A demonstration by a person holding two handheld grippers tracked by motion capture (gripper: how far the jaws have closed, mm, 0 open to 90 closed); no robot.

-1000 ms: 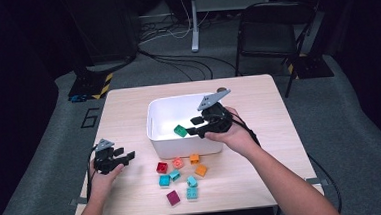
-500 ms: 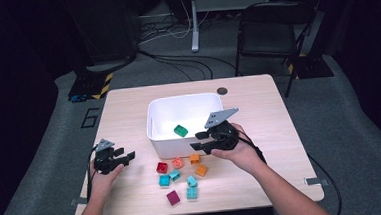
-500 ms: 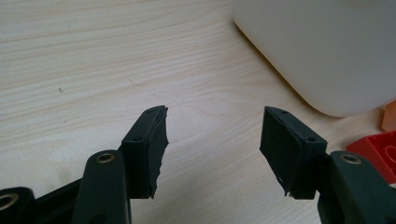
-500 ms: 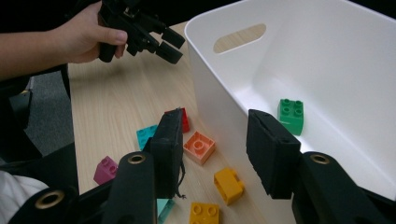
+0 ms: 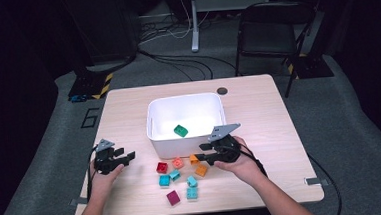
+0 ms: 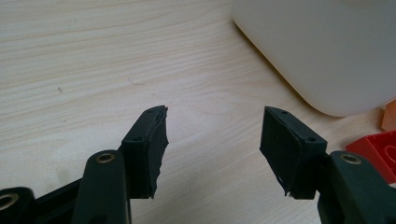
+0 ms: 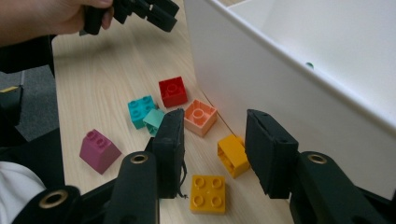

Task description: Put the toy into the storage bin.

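High view: a white bin (image 5: 160, 139) stands mid-surface (image 5: 258, 103) with one green block (image 5: 180, 130) inside; in front of its near wall lie eight loose blocks, namely one red (image 5: 161, 167), one salmon (image 5: 178, 162), two orange (image 5: 201, 170), three teal or mint (image 5: 164, 179) and one magenta (image 5: 173, 197). The left tool (image 5: 126, 156) rests on the surface well left of the bin; the right tool (image 5: 204, 154) hangs low over the orange blocks, just beside the bin's near wall.

Right gripper view: shows what the high view cannot resolve, the studs and the gap. The right tool (image 7: 215, 149) has its jaws apart, having just been closing; between them lies an orange block (image 7: 232, 155), tilted on its side against the bin wall (image 7: 280, 93), with neither pad pressing on it. A second, flat four-stud orange block (image 7: 207, 192) lies nearer the camera. The green block is hidden here by the wall.

Left gripper view: the left tool (image 6: 212, 135) stands with jaws apart over bare wood, nothing between them; the bin's rounded corner (image 6: 327, 56) and a red block's edge (image 6: 376, 149) show at right.
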